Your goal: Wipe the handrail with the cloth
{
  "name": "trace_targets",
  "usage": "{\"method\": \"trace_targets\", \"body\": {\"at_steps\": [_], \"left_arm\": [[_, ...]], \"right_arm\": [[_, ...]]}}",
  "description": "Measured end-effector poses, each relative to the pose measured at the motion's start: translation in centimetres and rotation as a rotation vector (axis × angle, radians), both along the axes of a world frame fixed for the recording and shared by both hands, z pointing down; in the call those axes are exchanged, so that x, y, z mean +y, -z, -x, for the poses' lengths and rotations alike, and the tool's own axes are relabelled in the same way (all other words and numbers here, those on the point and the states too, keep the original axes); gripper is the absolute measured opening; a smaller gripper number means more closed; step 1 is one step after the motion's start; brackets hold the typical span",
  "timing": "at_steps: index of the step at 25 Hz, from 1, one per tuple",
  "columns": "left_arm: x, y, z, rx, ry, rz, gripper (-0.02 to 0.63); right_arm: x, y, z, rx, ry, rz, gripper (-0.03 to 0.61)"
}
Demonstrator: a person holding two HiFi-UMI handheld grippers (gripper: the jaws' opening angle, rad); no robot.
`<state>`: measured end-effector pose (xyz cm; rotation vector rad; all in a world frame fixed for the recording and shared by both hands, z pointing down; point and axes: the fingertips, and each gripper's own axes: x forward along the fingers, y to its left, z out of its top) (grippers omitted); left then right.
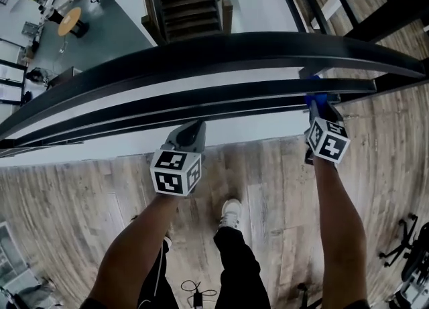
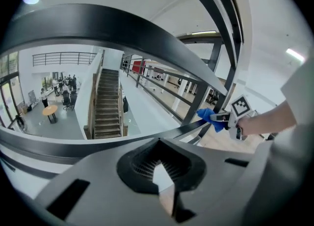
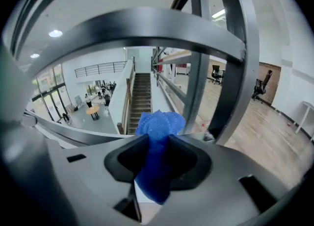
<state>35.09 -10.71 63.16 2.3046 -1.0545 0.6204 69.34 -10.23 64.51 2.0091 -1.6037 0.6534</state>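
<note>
Two grippers are up at the railing. Your right gripper [image 3: 158,163] pinches the blue cloth [image 3: 159,132], which is at the right, by the thin bar [image 1: 201,103] just under the handrail [image 1: 221,56]. Your left gripper [image 2: 159,171] is pressed together on nothing. I think hard rubbing may pull the cloth out, because only a bunch is held, and it would drop to the lower floor [image 1: 127,6].

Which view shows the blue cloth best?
Right gripper view: the blue cloth sits centre frame, clamped in the right tongs, with its weave visible. The head view shows only a small blue scrap by the handrail. The left gripper view shows it small and distant, at the right.
</note>
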Motion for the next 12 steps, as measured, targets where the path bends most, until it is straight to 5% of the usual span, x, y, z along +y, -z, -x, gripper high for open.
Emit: {"method": "trace_targets", "body": {"at_steps": [5,12], "left_arm": [[1.5,0.2,11.1,0.035,0.136,-0.037,-0.002],[4.4,-0.5,34.4,0.005,0.333,-0.071,-0.002]], "right_arm": [[1.2,0.6,18.6,-0.084,0.233,-0.103,0.132],[3.6,-0.2,50.7,-0.207,0.516,-0.145,0.132]]}}
